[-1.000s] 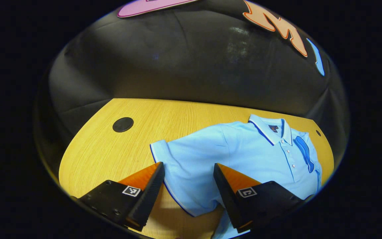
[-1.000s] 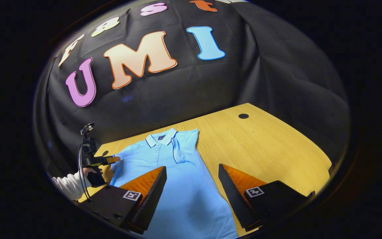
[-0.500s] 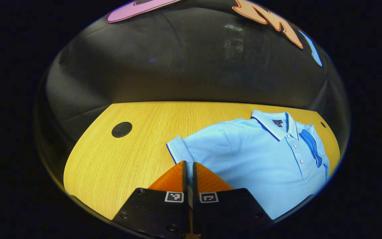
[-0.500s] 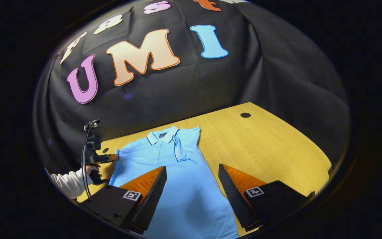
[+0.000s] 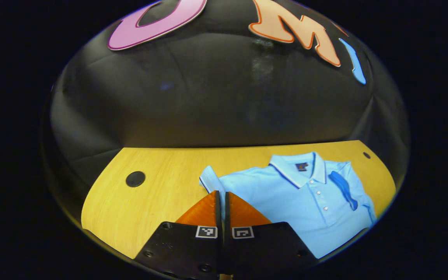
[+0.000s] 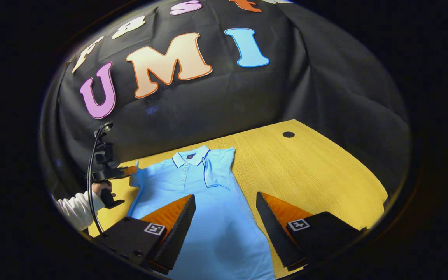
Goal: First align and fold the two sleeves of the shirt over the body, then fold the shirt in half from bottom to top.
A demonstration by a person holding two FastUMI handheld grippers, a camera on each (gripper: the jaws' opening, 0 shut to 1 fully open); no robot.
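Wooden table (image 6: 309, 171), shirt (image 6: 208, 217) (sleeve (image 5: 210, 182) pinched), left tongs (image 5: 221, 194)

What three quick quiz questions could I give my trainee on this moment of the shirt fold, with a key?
1. True or false: the right gripper is clamped on the hem of the shirt.
2. Which sleeve already lies folded over the body? A) the sleeve on the right gripper's side B) the sleeve at the left gripper C) both
3. Fill in: the left gripper's fingers are ____ on the sleeve's edge.

Key
1. False. Its fingers stand wide apart above the shirt's body.
2. A. It lies across the chest beside the collar; the other one is lifted off the table by the left gripper.
3. Shut.
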